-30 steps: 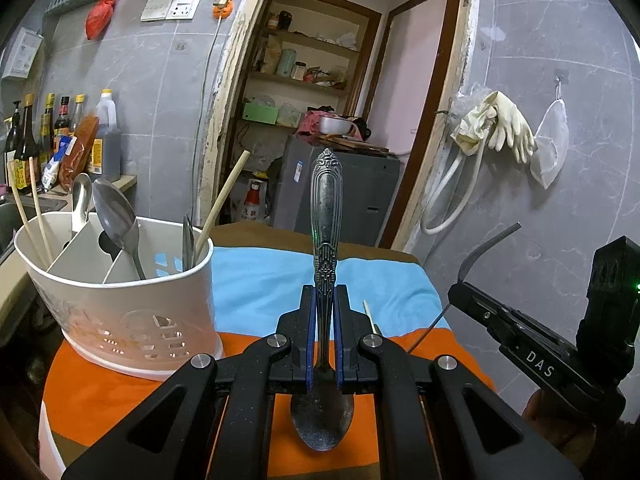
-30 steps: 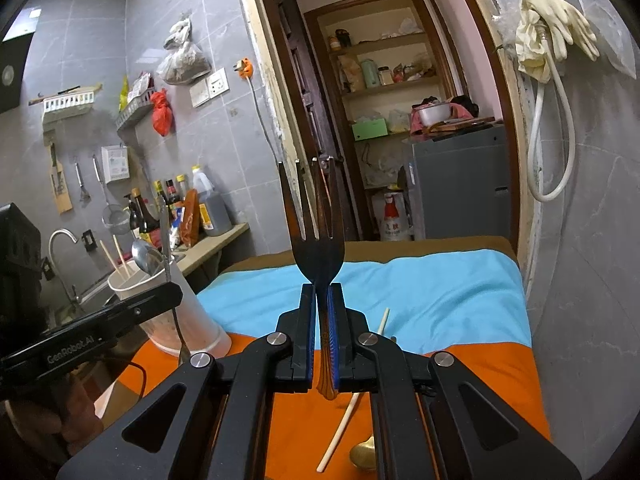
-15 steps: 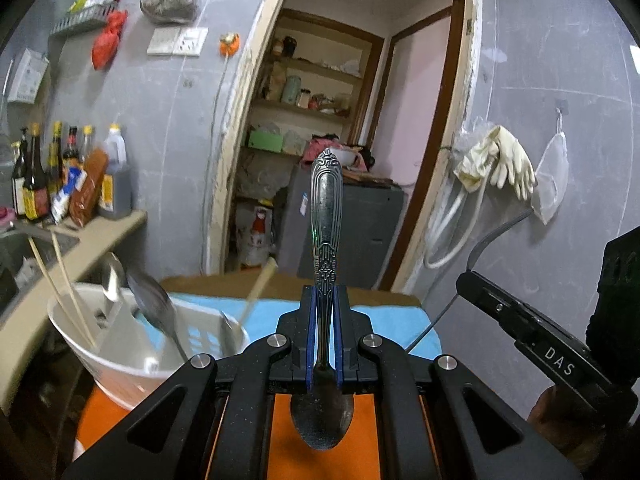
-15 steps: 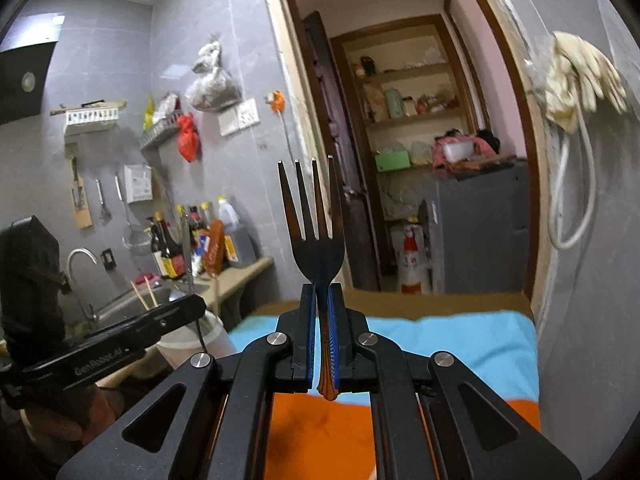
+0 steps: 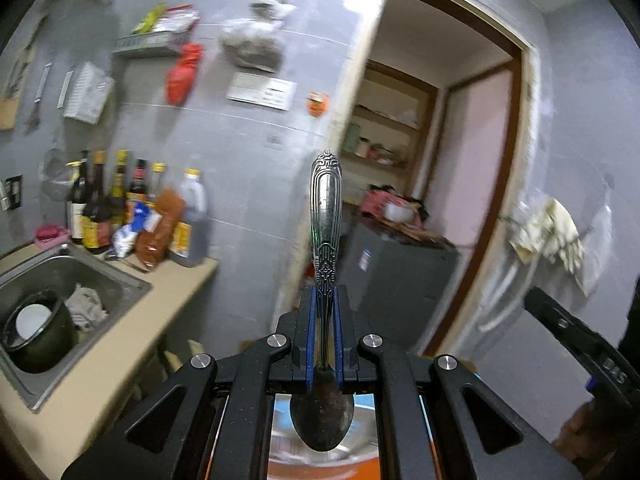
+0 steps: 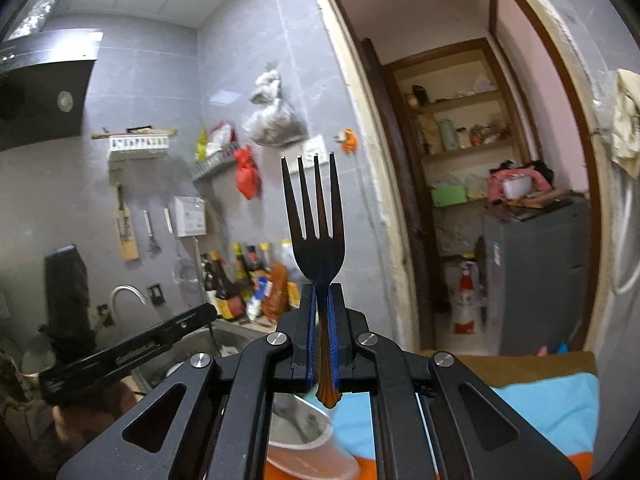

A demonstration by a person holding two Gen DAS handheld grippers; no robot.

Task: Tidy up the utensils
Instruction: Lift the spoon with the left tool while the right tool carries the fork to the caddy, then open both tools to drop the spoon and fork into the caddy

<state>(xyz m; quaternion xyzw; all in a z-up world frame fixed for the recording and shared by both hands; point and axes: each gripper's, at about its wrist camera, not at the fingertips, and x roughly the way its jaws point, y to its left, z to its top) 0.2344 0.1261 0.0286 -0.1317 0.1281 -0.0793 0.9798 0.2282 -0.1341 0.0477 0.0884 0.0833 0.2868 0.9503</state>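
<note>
My left gripper (image 5: 324, 300) is shut on a silver spoon (image 5: 326, 216), whose ornate handle points up and away while its bowl hangs back below the jaws. My right gripper (image 6: 322, 292) is shut on a dark fork (image 6: 314, 224), tines pointing up and forward. The white utensil holder (image 6: 308, 436) shows only as a rim low down in the right wrist view, under that gripper. The left gripper (image 6: 132, 352) also appears at the left edge of the right wrist view. At the right edge of the left wrist view I see the right gripper (image 5: 576, 344).
A steel sink (image 5: 60, 280) with a pot lies to the left, bottles (image 5: 120, 216) lined up behind it on the counter. The table with a blue and orange cloth (image 6: 540, 404) lies below. An open doorway (image 6: 460, 184) with shelves and a grey cabinet (image 6: 536, 272) is ahead.
Both grippers have risen and swung left, each still holding its utensil. The holder dropped out of the left wrist view and sank to the bottom edge of the right wrist view.
</note>
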